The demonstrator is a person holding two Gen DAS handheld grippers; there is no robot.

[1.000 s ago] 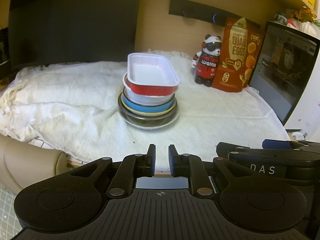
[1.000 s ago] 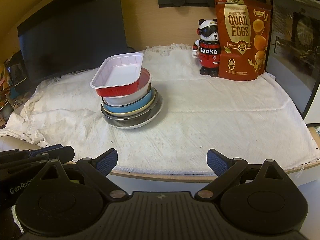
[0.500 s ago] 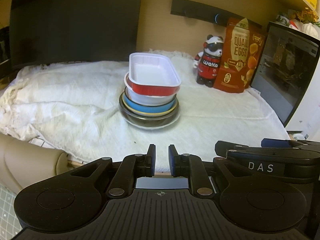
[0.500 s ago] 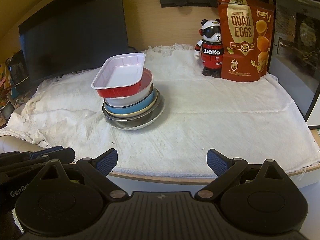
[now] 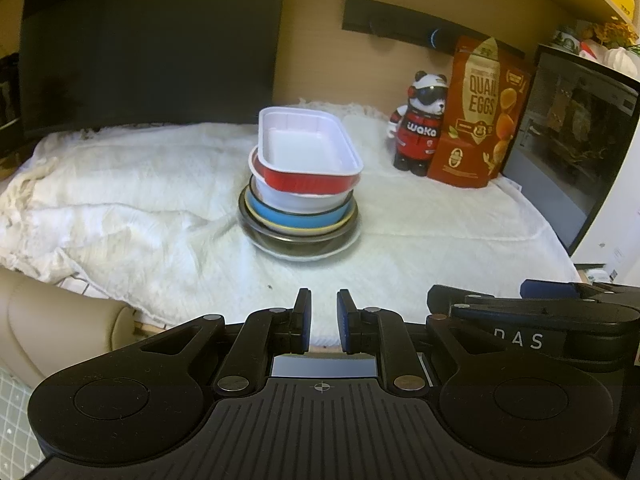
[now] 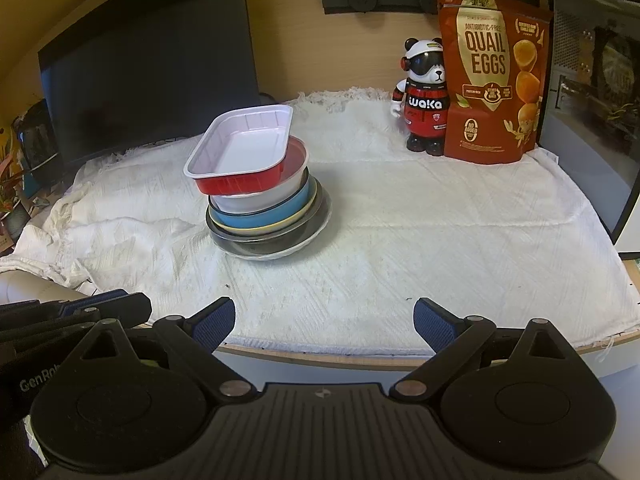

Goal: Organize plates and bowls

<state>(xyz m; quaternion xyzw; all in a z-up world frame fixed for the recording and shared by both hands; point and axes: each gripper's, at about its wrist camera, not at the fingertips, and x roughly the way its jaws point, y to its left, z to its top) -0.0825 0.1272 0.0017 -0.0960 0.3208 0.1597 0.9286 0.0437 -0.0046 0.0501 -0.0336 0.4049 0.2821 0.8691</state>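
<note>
Hovering off the cloth-covered surface (image 6: 440, 240): left gripper (image 5: 323, 314) nearly pressed together, empty; right gripper (image 6: 324, 320) spread, likely to lift the red rectangular foil tray (image 6: 240, 152) topping the bowl stack (image 6: 268, 216).

A tan wall (image 6: 288, 40) backs the white-clothed table (image 6: 440, 220), with a dark monitor (image 6: 152, 72) at ten o'clock.

Warm dim indoor light, fisheye-bent edges, slight softness
</note>
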